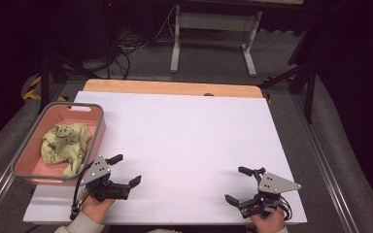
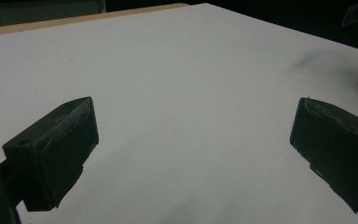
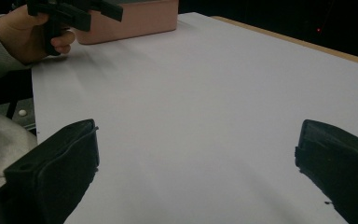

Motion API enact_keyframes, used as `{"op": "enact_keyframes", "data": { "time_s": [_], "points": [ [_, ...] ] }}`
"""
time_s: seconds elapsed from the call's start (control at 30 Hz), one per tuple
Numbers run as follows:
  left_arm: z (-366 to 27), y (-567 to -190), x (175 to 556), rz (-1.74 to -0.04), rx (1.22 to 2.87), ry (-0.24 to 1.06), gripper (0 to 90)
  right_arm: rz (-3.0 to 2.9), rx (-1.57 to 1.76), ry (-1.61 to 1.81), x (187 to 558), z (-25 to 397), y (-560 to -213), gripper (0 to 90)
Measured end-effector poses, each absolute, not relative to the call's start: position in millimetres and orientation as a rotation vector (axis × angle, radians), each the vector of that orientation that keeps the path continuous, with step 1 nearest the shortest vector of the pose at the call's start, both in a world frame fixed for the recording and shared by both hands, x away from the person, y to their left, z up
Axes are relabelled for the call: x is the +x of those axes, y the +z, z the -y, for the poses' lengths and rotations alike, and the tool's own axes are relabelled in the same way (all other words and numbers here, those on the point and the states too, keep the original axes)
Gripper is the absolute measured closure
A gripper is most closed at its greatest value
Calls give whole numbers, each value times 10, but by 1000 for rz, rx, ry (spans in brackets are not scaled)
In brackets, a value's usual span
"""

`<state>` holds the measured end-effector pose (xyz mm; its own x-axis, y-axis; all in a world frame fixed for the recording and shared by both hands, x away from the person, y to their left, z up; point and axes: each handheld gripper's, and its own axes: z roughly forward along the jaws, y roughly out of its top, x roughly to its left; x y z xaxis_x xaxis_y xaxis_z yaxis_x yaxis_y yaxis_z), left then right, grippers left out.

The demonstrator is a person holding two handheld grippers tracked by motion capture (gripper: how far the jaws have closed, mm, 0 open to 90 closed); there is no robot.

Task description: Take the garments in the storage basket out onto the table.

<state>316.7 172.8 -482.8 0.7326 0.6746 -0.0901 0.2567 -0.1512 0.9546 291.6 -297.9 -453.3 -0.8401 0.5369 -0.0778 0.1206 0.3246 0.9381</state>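
Observation:
A pink bin (image 1: 94, 127) with a grey rim stands at the left edge of the white table top (image 1: 184, 141). A crumpled yellow-green cloth (image 1: 65, 145) lies inside it. My left gripper (image 1: 125, 169) rests near the front edge, just right of the bin, jaws wide apart and empty. My right gripper (image 1: 238, 185) sits at the front right, also open with nothing between its jaws. In the left gripper view the left gripper (image 2: 193, 140) frames bare white surface. In the right gripper view the right gripper (image 3: 198, 158) faces the bin (image 3: 135, 21) and the other hand (image 3: 25, 32).
The table's wooden far edge (image 1: 172, 88) shows beyond the white sheet. A white desk frame (image 1: 213, 36) and cables stand on the floor behind. Grey padding (image 1: 342, 160) runs along both sides of the table.

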Motion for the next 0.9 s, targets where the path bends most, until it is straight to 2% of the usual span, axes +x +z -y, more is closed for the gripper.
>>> {"op": "enact_keyframes", "data": {
  "time_s": [0.53, 0.7, 0.9],
  "points": [
    [-1710, -4772, 3174, -744, 1764, 409, 29, -2217, 587, 1522, 2911, 2982, -4538, 3],
    [-1643, -4695, 3168, -712, 1856, 380, 35, -2220, 585, 1519, 2915, 2975, -4539, 3],
    [-1644, -4624, 3164, -704, 1864, 350, 37, -2222, 582, 1517, 2910, 2967, -4538, 3]
  ]
}}
